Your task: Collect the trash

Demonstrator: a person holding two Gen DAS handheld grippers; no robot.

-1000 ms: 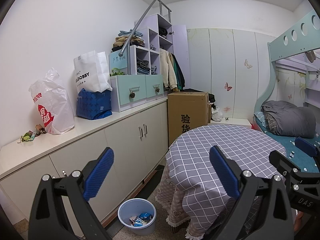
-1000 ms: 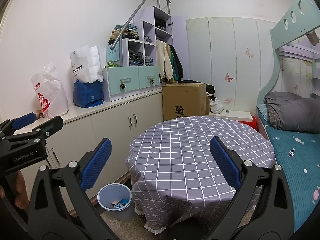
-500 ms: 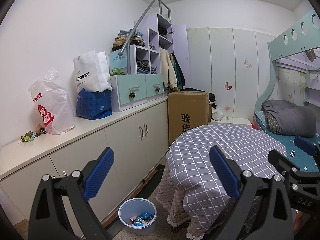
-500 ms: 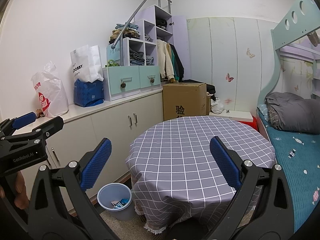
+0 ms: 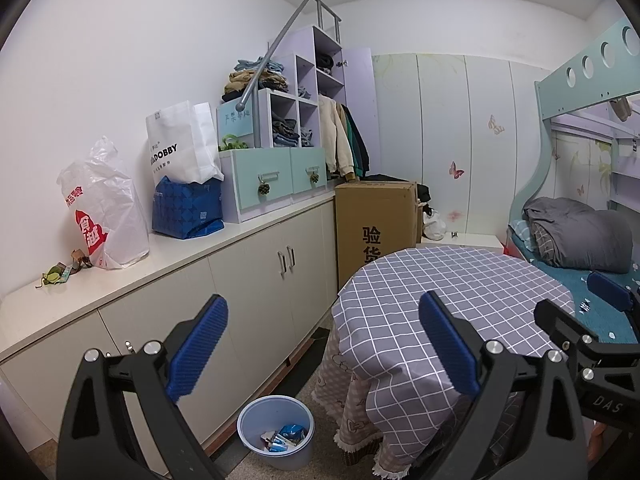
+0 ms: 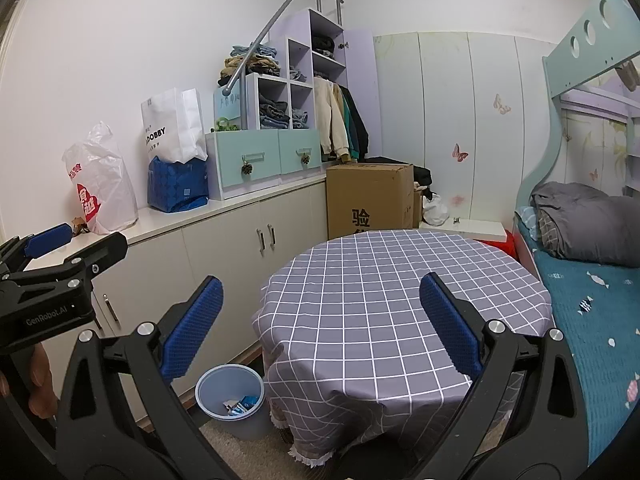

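A bed (image 6: 592, 312) fills the right side, with a grey quilt (image 6: 584, 220) at its head. Cabinets (image 5: 224, 284) along the left wall carry bags (image 5: 104, 208). A round desk (image 6: 400, 300) in a checked cloth stands between them, a cardboard box (image 6: 368, 196) behind it. The left gripper (image 5: 322, 346) and the right gripper (image 6: 320, 326) are each spread wide and hold nothing, raised above the desk's near edge. A blue bin (image 5: 276, 432) sits on the floor between cabinets and desk, with wrappers (image 5: 286, 438) lying at its bottom.
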